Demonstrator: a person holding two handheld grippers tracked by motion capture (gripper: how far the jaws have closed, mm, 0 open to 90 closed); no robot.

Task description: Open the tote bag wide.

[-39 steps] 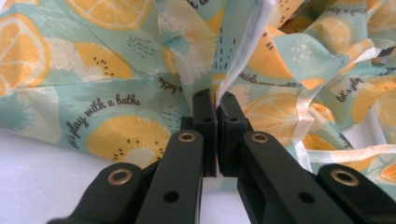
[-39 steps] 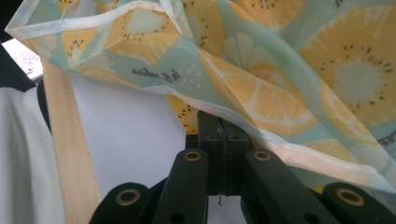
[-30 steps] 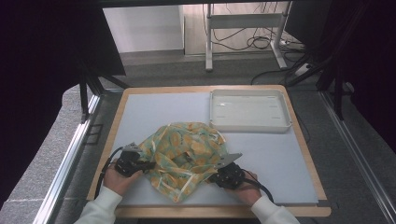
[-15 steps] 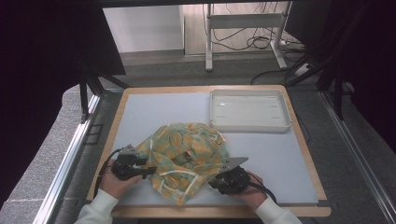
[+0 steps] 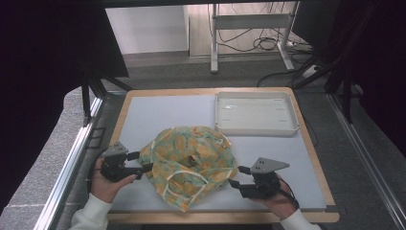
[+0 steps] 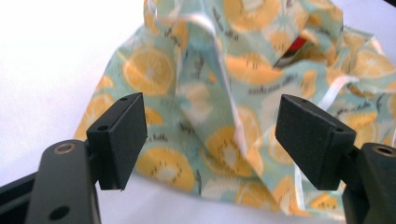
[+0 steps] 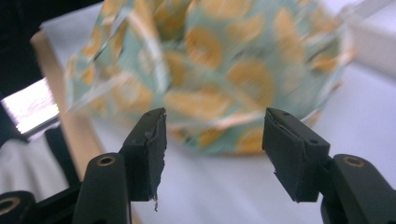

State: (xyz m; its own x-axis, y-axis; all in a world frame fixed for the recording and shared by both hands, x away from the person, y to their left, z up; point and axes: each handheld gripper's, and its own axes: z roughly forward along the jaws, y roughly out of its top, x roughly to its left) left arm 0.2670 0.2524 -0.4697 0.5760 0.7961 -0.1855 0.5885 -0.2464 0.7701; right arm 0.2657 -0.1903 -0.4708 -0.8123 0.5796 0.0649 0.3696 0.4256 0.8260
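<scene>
Left gripper and right gripper flank the crumpled cloth (citrus print); jaws just opened wide, gripping nothing.

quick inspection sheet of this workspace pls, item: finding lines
surface: pale mat on a wood-edged table, bare apart from the items listed
job's things: citrus-print cloth crumpled in a heap near the front edge
clutter: white tray at the back right, looks empty
grippers: left gripper and right gripper flank the cloth, jaws just opened, nothing between them
cables: black lead trails from the right gripper; loose wires on the floor
surroundings: metal stand behind the table
</scene>
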